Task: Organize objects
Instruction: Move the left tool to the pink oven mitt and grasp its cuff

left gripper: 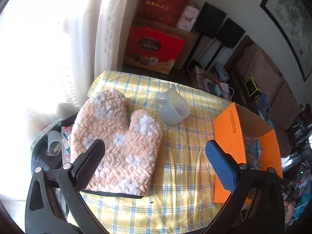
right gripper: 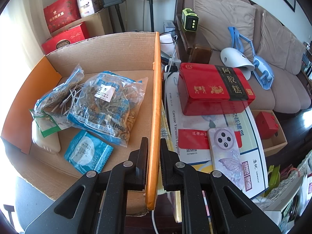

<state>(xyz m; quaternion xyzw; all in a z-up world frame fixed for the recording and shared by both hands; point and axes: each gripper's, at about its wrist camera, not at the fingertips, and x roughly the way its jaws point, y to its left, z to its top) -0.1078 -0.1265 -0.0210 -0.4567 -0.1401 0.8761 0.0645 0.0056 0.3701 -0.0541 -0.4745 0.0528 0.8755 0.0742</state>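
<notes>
A pink and white oven mitt (left gripper: 119,142) lies flat on the yellow checked cloth (left gripper: 181,165). A translucent plastic cup (left gripper: 173,107) lies on its side beyond it. My left gripper (left gripper: 155,150) is open and empty, just above the mitt's near end. An orange cardboard box (left gripper: 228,136) stands to the right. My right gripper (right gripper: 154,148) is shut on the box's orange side wall (right gripper: 156,97). Inside the box lie clear bags of dried herbs (right gripper: 109,107), a blue sachet (right gripper: 87,154) and a white object (right gripper: 45,140).
A red tin (right gripper: 214,87), a phone (right gripper: 228,150) and a white cupping-set box (right gripper: 251,136) lie right of the box. A sofa (right gripper: 273,58) stands behind. Red gift boxes (left gripper: 154,44) and speakers (left gripper: 220,25) stand past the table. A small cup (left gripper: 54,142) lies at the left edge.
</notes>
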